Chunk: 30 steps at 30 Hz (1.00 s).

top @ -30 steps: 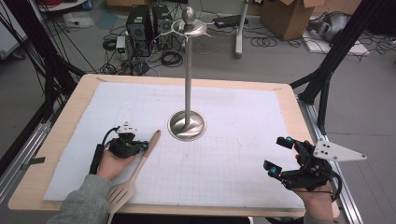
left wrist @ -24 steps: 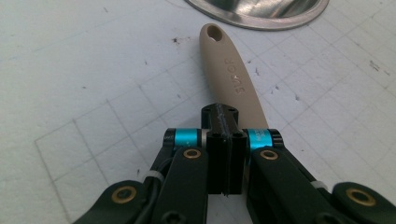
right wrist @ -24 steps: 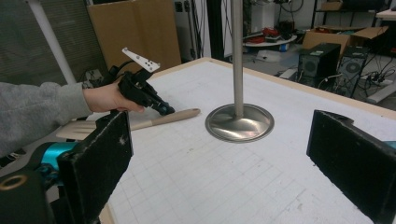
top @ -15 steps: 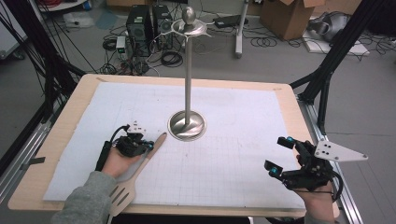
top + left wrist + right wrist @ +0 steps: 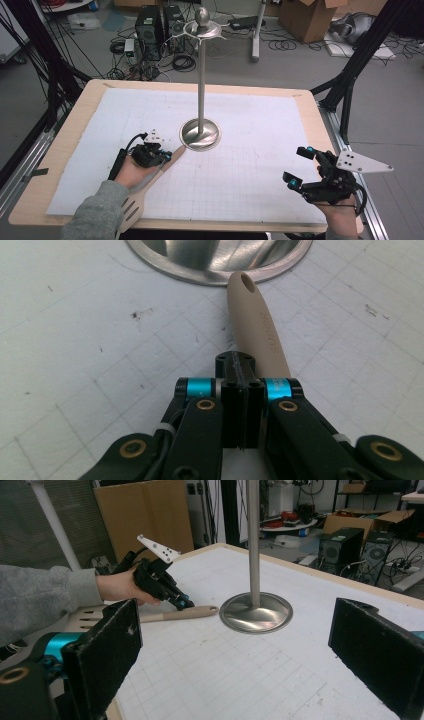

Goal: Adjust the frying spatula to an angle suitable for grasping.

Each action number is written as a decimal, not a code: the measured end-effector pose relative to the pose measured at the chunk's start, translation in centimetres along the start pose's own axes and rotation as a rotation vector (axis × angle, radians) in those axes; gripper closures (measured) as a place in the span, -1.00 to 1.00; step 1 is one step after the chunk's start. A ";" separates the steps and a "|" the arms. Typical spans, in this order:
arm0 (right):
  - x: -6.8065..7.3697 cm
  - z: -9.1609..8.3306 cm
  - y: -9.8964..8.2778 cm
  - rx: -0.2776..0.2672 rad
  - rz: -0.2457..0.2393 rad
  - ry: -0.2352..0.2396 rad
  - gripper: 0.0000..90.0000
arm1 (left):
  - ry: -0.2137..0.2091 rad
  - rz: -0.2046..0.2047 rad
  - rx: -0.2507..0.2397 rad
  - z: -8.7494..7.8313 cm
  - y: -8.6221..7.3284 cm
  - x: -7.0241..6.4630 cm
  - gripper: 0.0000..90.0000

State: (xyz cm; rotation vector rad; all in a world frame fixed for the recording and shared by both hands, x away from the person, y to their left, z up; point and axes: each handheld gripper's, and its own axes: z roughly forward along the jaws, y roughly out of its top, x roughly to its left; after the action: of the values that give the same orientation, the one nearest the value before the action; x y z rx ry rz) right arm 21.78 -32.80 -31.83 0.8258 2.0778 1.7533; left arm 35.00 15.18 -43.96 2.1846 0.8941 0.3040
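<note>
Left gripper (image 5: 161,154): jaws closed upon the beige slotted spatula (image 5: 145,187), its handle tip just beside the steel stand base (image 5: 200,135). Left gripper view: hanging hole in the handle end. Right gripper (image 5: 300,166): jaws wide, empty, well apart from the base.

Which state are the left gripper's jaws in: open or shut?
Shut. In the left gripper view, the left gripper's jaws stand pressed together above the spatula handle.

One slotted spatula (image 5: 145,187), one metal stand (image 5: 200,95), two grippers.
</note>
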 end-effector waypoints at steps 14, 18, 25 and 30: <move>-0.2 -0.1 -0.2 0.001 0.006 -0.006 -0.87 | -0.091 0.053 -0.010 1.1 0.7 -0.7 0.99; -0.2 0.0 -0.2 0.002 0.002 -0.004 -0.87 | -0.102 0.060 -0.016 1.2 0.8 -0.8 0.99; -0.2 0.0 -0.2 0.007 0.007 -0.007 -0.87 | -0.114 0.072 -0.014 1.3 0.9 -1.0 0.99; -0.2 0.0 -0.2 0.004 0.003 -0.006 -0.87 | -0.100 0.095 -0.038 0.9 1.1 -1.0 0.99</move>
State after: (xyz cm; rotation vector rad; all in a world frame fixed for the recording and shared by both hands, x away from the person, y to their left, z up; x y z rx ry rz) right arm 21.89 -32.88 -32.04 0.8348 2.0783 1.7461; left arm 35.23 13.48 -43.79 2.1901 0.7258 0.2527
